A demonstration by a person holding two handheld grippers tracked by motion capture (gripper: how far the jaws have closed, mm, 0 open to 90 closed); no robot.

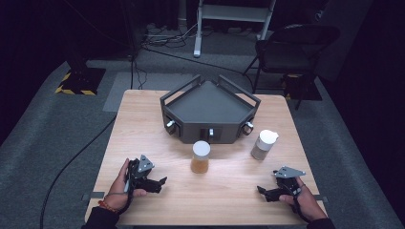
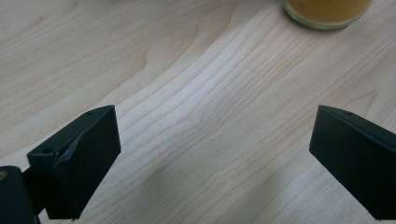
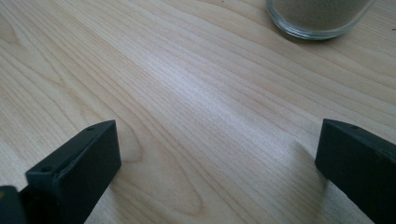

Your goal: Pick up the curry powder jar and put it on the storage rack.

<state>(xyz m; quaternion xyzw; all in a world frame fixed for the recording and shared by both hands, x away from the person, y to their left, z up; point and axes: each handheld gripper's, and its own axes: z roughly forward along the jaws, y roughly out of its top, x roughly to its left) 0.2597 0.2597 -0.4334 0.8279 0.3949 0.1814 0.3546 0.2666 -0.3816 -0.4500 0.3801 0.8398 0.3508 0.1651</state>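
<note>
1. Your left hand [image 1: 125, 183] lies on the near left part of the pale wooden table [image 1: 143, 119], wrist low and palm turned inward. It holds the left gripper [image 1: 160, 183], a black two-jaw tool with a grey three-cornered plate on top, pointing toward the table's middle.
2. In the left gripper view its two black jaws stand wide apart over bare wood, clamped on nothing.
3. Your right hand [image 1: 301, 196] mirrors that pose on the near right part of the table. It holds the right gripper [image 1: 261, 192], a matching black tool, aimed inward toward the left.
4. In the right gripper view its jaws are likewise spread wide, with only wood grain between them.
5. The count so far is two hands and two grippers, well apart from each other, one near each front corner.
6. Farther in stand two jars. The clear glass jar of amber-orange contents with a white lid [image 1: 200, 157] stands upright near the table's centre, and its base shows at the top edge of the left gripper view [image 2: 327, 11].
7. The clear glass jar of grey-brown granules with a white lid [image 1: 264, 144] stands upright farther right, well apart from the first. Its base shows at the top edge of the right gripper view [image 3: 320, 16].
8. Neither jar is touched by a gripper.
9. Behind the jars sits one dark grey angular tray with raised rails [image 1: 177, 95], just beyond the amber jar.
10. Past the table, on the grey floor, stands one black folding chair [image 1: 291, 47].
</note>
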